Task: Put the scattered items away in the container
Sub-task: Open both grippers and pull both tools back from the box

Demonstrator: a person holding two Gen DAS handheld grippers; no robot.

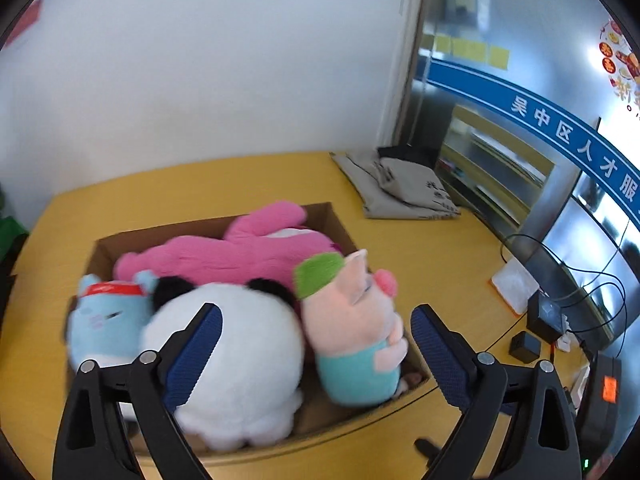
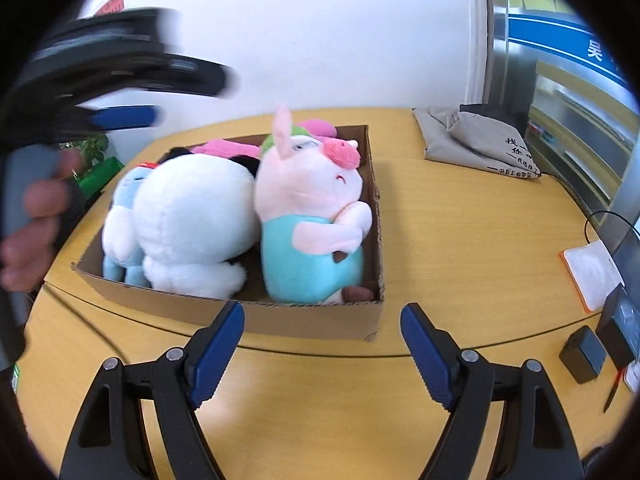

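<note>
A cardboard box [image 1: 340, 224] [image 2: 160, 300] sits on the yellow table [image 1: 440, 248] [image 2: 460, 240]. It holds a pink plush [image 1: 224, 256] [image 2: 224, 146], a blue plush [image 1: 104, 316] [image 2: 120, 200], a white panda plush [image 1: 232, 352] [image 2: 192, 208] and a pig plush in teal [image 1: 352, 320] [image 2: 308, 200]. My left gripper [image 1: 316, 314] hovers open just above the panda and pig, holding nothing. It shows blurred at the upper left of the right wrist view [image 2: 188, 98], held by a hand [image 2: 40, 208]. My right gripper [image 2: 322, 314] stands open and empty in front of the box's near wall.
A folded grey bag [image 1: 400, 188] [image 2: 480, 148] lies at the table's far right. A white pad with an orange edge [image 1: 514, 284] [image 2: 592, 276], black boxes [image 1: 544, 316] [image 2: 582, 354] and cables sit at the right edge. A green plant [image 2: 96, 160] is beyond the left edge.
</note>
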